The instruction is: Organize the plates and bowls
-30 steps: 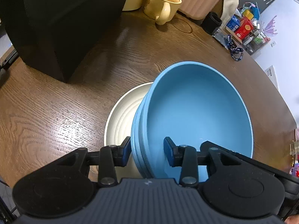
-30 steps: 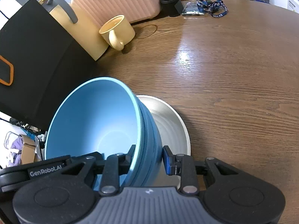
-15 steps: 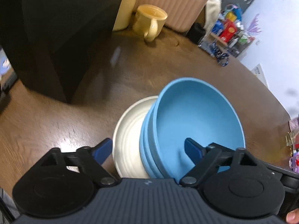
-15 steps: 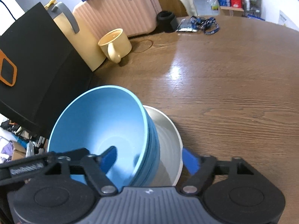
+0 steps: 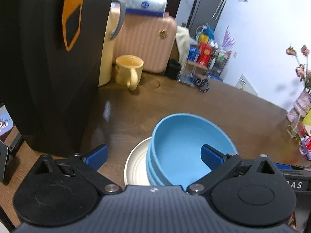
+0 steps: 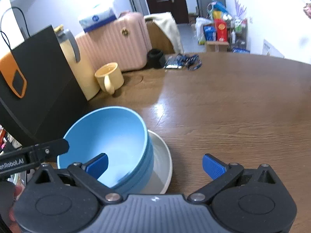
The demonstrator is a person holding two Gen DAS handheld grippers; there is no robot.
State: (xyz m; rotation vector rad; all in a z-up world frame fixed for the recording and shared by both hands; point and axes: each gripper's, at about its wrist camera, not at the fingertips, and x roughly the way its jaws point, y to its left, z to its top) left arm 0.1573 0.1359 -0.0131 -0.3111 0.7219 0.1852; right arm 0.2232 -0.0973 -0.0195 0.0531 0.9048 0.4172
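Note:
A stack of blue bowls [image 5: 182, 145] sits on a cream plate [image 5: 136, 165] on the brown wooden table [image 5: 243, 116]. The stack [image 6: 108, 137] and plate [image 6: 163, 155] also show in the right wrist view. My left gripper [image 5: 153, 157] is open and empty, raised just above and behind the stack's near rim. My right gripper [image 6: 155, 165] is open and empty, also drawn back above the bowls' right edge. The left gripper's body shows at the left edge of the right wrist view.
A black box with an orange mark [image 5: 50, 58] stands at the left. A cream jug [image 6: 77, 66] and a yellow mug [image 5: 130, 71] stand behind it, before a pink suitcase [image 5: 143, 44]. A lanyard [image 6: 186, 60] lies at the far edge. A vase [image 5: 301, 106] stands at the right.
Both grippers were shut on the blue bowls' rim a second ago. They have opened, let go and pulled up and back; the stack stays on the plate.

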